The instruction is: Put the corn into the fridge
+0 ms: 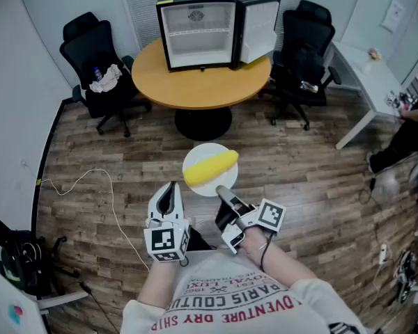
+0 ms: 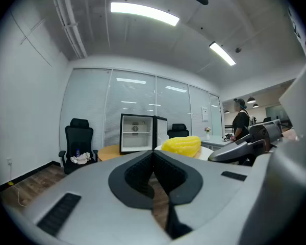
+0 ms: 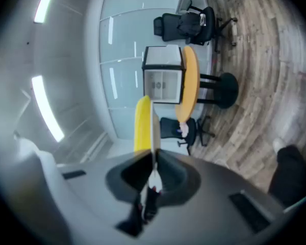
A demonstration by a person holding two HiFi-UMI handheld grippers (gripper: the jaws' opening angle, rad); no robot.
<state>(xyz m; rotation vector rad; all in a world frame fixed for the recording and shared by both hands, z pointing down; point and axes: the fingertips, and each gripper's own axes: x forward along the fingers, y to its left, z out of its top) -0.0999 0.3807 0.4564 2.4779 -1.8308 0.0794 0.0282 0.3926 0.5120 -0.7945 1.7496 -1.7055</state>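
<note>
The right gripper (image 1: 221, 191) pinches only the six-o'clock rim of the round white plate (image 1: 203, 149), the left gripper (image 1: 171, 187) closed and empty, so the yellow corn cob (image 1: 210, 167) lying on it could roll off short of the black fridge (image 1: 198, 30) at twelve o'clock.

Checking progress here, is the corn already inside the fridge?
No, the corn lies on the white plate clamped in the right tongs, well short of the open fridge.

Left gripper (image 2: 153, 154) jaws together, empty — corn (image 2: 181, 145) beyond.
</note>
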